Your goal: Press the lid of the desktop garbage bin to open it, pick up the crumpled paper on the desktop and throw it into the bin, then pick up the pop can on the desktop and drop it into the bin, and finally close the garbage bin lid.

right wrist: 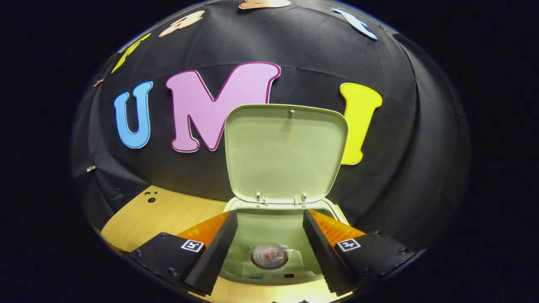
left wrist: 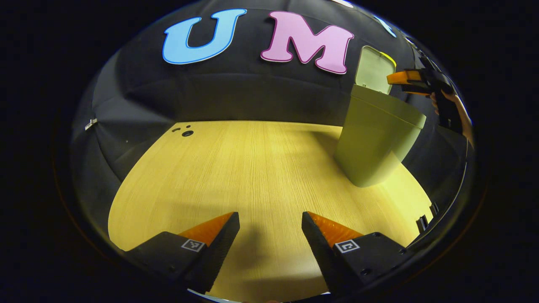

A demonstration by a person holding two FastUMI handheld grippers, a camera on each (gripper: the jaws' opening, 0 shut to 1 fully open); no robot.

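Over the wooden desktop [left wrist: 252, 168] in the left gripper view, the left gripper [left wrist: 270, 240] hangs with fingers spread, empty — the bin [left wrist: 374, 139] stands at two o'clock, lid [left wrist: 372, 69] up. In the right gripper view, the right gripper [right wrist: 269, 240] gapes above the open bin — the pop can [right wrist: 269, 256] lies inside, blurred.

Each gripper, the left gripper [left wrist: 270, 235] and the right gripper [right wrist: 270, 233], has two wedge-shaped fingers with ribbed inner faces, each mounted on a black block that carries a small square black-and-white marker and several round screws, while a bare hand [left wrist: 457, 111] grips the far one's black body.
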